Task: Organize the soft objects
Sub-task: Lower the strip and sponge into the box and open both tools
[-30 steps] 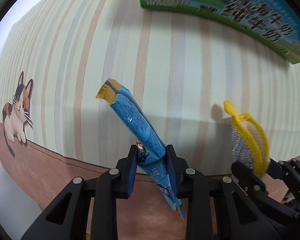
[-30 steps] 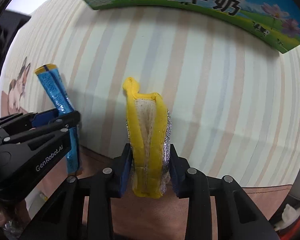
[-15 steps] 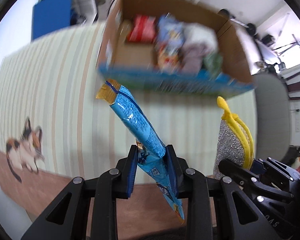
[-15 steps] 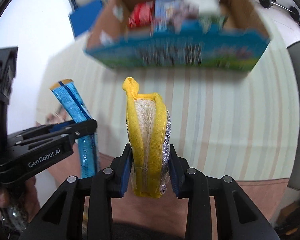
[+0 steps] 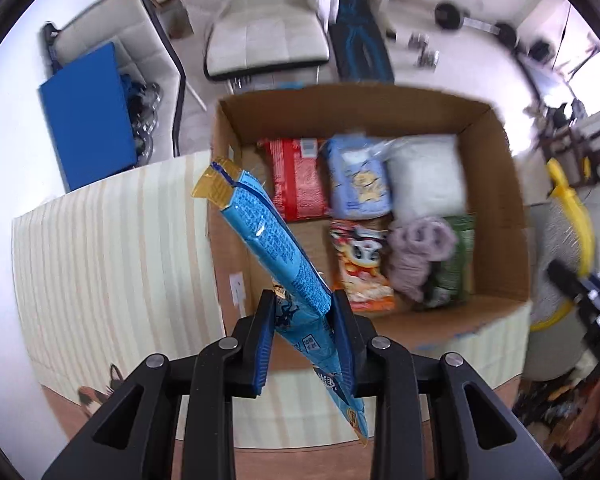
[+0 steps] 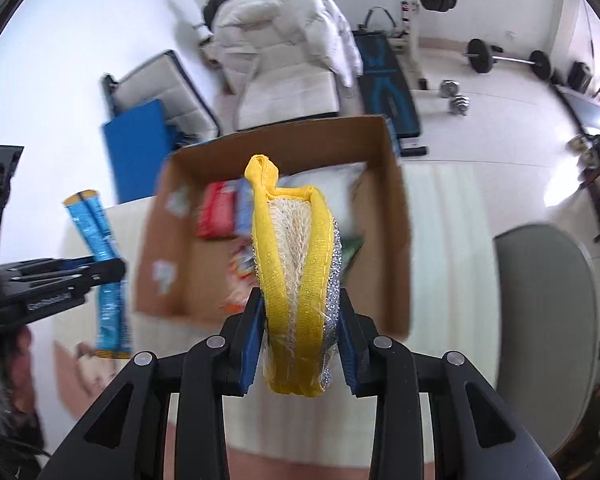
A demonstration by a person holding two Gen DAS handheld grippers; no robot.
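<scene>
The left wrist view looks straight down into the open box (image 5: 496, 208), showing its contents clearly: a red packet (image 5: 298, 184), a pale blue packet (image 5: 360, 180), a white bag (image 5: 424, 176), an orange snack bag (image 5: 360, 268), a lilac cloth bundle (image 5: 416, 256) and a green packet (image 5: 456, 256). The right wrist view blurs most of these behind the scourer (image 6: 296, 280), yet it alone shows a grey chair seat (image 6: 540, 312) to the right and barbells (image 6: 504, 60) on the floor beyond. The left gripper (image 5: 304, 336) has its jaws clamped on a blue sachet (image 5: 268, 240), gripped low on its length, the gold-tipped end tilting up-left over the box's near-left corner. The right gripper (image 6: 298, 340) has its jaws closed on the yellow-edged scourer, held upright with its loop on top, above the box's near wall. The box stands on the striped cloth (image 5: 112, 256) covering the bench. In the left view the scourer (image 5: 560, 248) shows at the right edge, beside the box.
</scene>
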